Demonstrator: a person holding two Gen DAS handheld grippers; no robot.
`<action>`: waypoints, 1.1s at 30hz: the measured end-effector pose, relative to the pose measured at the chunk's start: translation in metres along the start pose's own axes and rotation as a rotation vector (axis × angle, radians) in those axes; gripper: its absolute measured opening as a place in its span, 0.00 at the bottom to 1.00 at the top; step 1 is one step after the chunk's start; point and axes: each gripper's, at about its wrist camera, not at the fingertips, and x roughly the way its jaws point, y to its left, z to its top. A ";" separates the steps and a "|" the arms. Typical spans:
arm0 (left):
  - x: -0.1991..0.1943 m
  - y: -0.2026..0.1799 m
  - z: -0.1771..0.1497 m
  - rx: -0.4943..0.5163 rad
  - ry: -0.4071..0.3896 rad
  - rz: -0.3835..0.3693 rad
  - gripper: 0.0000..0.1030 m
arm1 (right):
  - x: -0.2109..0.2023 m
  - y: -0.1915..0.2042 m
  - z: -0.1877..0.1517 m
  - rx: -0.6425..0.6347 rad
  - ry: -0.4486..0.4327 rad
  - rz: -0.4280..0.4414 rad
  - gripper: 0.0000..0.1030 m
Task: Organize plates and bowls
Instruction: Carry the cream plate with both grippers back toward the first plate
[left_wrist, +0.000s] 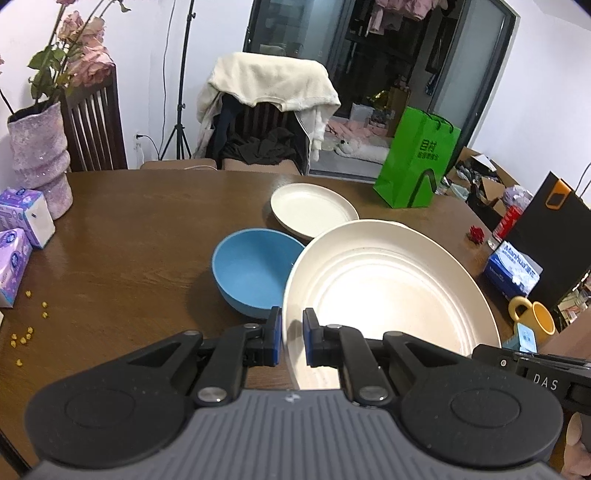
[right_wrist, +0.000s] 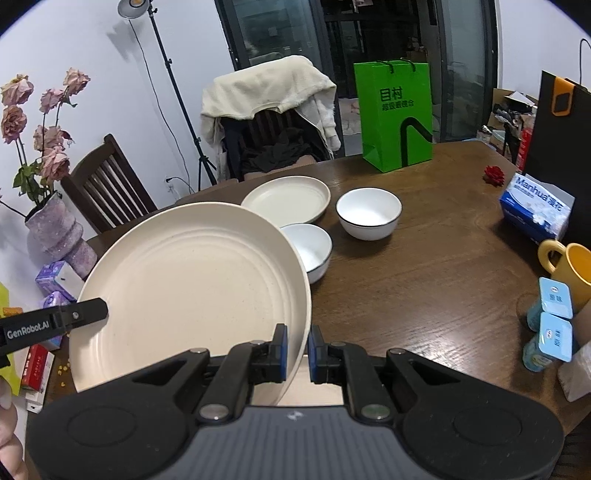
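Dark wood bench (left_wrist: 147, 229), set before a coat-draped chair (left_wrist: 266, 96) and glass doors: a large cream plate (left_wrist: 388, 288) is held tilted above it, the left tongs (left_wrist: 291, 338) clamped on its rim at 9 o'clock, the right tongs (right_wrist: 297, 352) clamped on the rim at 3 o'clock. A blue bowl (left_wrist: 251, 269) sits just beside the plate at 10 o'clock, a smaller cream plate (right_wrist: 288, 199) at 12 o'clock, two white bowls (right_wrist: 369, 212) near it.
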 end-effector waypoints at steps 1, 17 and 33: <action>0.001 -0.002 -0.002 0.005 0.002 -0.001 0.11 | 0.000 -0.002 -0.002 0.002 0.002 -0.004 0.10; 0.031 -0.020 -0.027 0.039 0.081 -0.040 0.11 | 0.008 -0.031 -0.023 0.031 0.049 -0.065 0.10; 0.070 -0.021 -0.048 0.063 0.170 -0.064 0.11 | 0.036 -0.049 -0.048 0.071 0.123 -0.109 0.11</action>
